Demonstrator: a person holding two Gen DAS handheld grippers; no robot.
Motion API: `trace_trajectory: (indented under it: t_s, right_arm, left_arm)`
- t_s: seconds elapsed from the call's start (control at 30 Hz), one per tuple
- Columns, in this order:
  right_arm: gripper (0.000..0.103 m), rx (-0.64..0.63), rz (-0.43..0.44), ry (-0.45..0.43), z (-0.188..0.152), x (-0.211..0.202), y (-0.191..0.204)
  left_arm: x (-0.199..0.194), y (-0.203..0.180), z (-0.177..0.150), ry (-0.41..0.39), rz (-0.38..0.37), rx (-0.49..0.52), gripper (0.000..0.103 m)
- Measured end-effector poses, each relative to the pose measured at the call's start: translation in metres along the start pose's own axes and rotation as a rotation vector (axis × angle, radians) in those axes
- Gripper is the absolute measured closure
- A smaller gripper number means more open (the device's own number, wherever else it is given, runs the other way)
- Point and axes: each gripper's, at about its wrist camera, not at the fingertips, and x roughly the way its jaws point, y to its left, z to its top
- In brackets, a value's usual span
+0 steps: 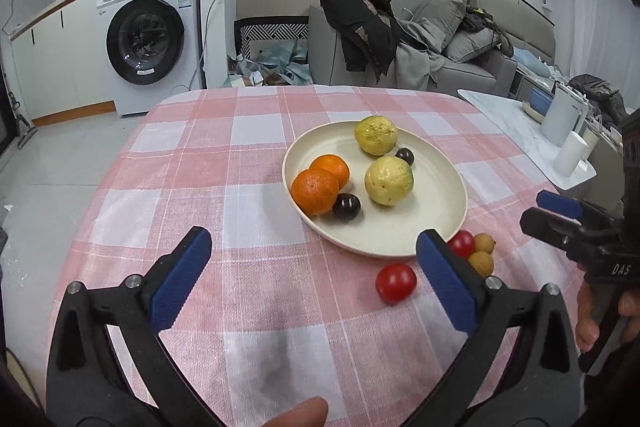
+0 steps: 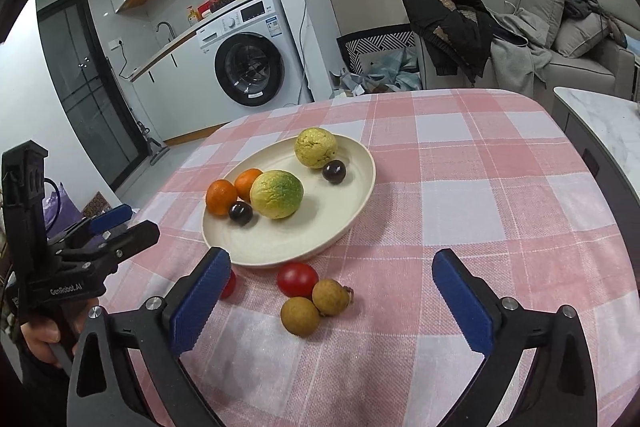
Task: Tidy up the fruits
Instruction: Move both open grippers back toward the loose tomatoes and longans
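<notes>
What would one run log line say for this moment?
left gripper: open, empty | right gripper: open, empty | plate: six fruits | tablecloth: two tomatoes, two longans

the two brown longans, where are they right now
In the right wrist view the two longans lie touching on the checked tablecloth, just in front of the plate, right beside a cherry tomato near the cloth's front edge.
</notes>
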Motion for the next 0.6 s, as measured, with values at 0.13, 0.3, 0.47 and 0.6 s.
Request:
trace_trajectory:
  t_s: [0.13, 0.3, 0.47, 0.6]
  right_arm:
    - [0.0, -0.026, -0.009, -0.012, 0.0, -0.01, 0.005]
    - [0.0, -0.073, -0.016, 0.001, -0.002, -0.017, 0.011]
    - [0.0, -0.083, -0.029, 0.033, -0.005, -0.011, 0.009]
    - [0.0, -0.075, -0.042, 0.065, -0.009, -0.004, 0.005]
  left_arm:
    - [-0.014, -0.007, -0.003, -0.012, 0.002, 0.013, 0.001]
    - [-0.021, -0.02, -0.01, -0.008, -0.02, 0.031, 0.001]
    - [-0.015, -0.028, -0.015, 0.016, -0.026, 0.054, 0.001]
    - [-0.012, -0.032, -0.019, 0.028, -0.026, 0.06, 0.001]
